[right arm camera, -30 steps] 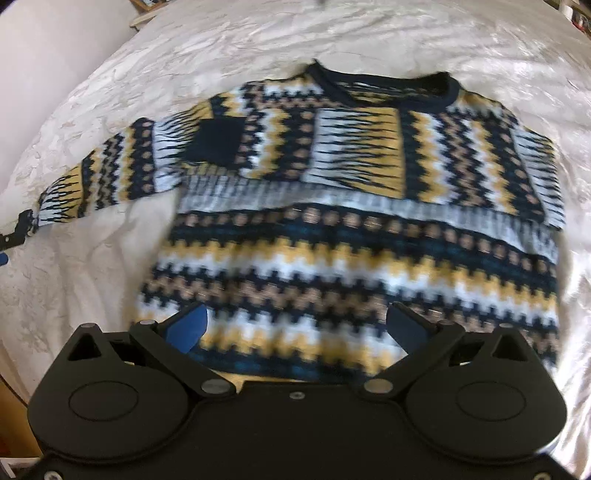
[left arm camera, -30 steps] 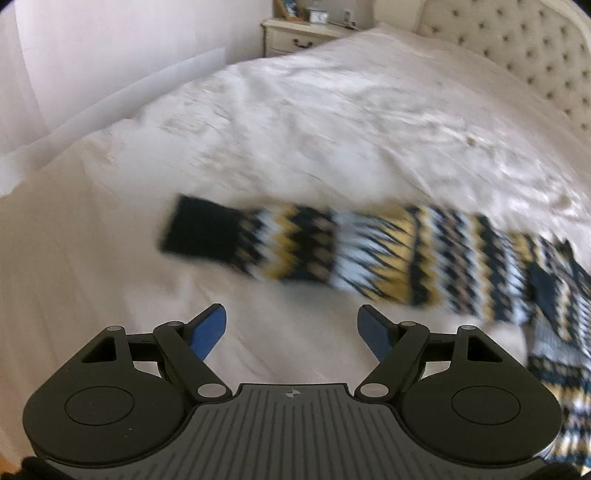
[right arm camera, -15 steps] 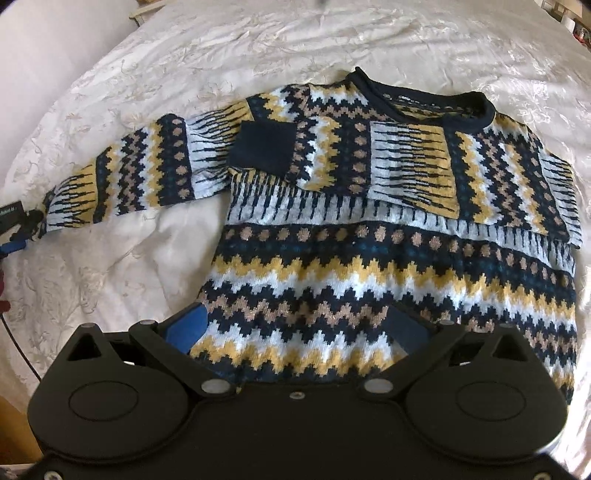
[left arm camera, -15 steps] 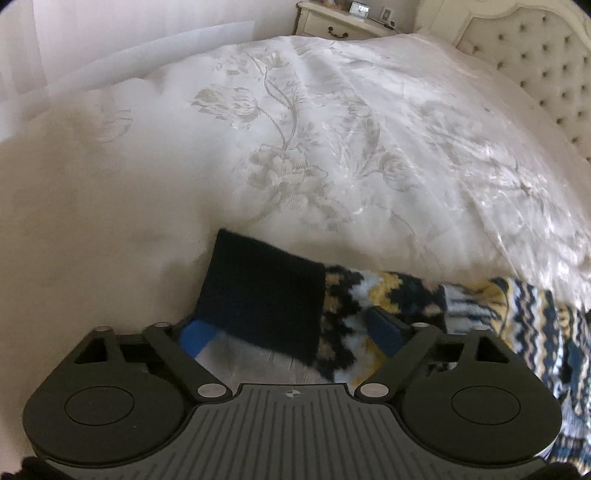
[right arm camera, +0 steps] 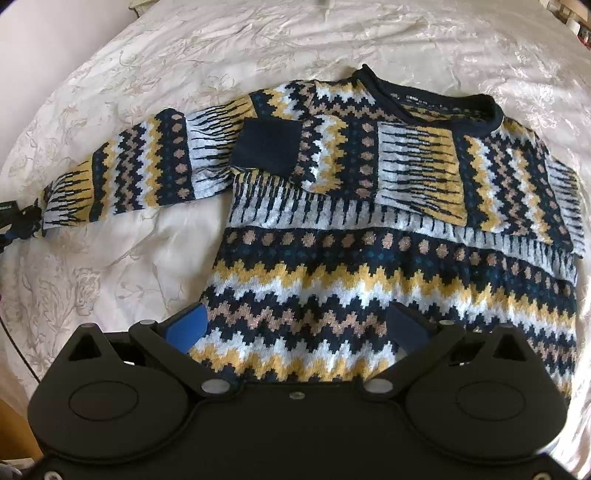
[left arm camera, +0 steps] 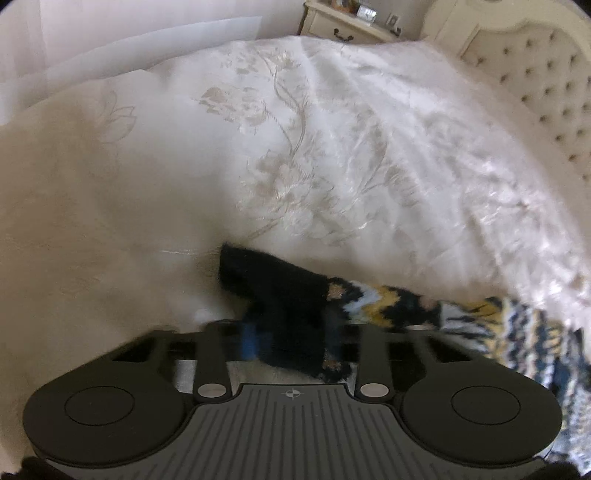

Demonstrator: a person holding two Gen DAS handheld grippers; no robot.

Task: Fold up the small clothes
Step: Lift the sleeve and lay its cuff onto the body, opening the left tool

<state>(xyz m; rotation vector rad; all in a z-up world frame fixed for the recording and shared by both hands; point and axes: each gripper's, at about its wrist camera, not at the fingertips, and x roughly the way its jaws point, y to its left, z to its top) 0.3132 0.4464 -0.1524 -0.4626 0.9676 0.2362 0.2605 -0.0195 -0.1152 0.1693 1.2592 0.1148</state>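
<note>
Two tools — left tool (left arm camera: 290, 338) closing on sweater's cuff (left arm camera: 280, 295), right tool (right arm camera: 295, 326) spread apart.

A cream bedspread (left arm camera: 332, 155) with a woven floral pattern covers the bed and shows light creases. A tufted cream headboard (left arm camera: 546, 85) stands at the upper right. A cream nightstand (left arm camera: 343, 27) with a dark drawer handle stands beside it, small items on top.

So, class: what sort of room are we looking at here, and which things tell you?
Most likely a bedroom: the sweater lies on a bedspread, with a tufted headboard and a bedside cabinet behind.
</note>
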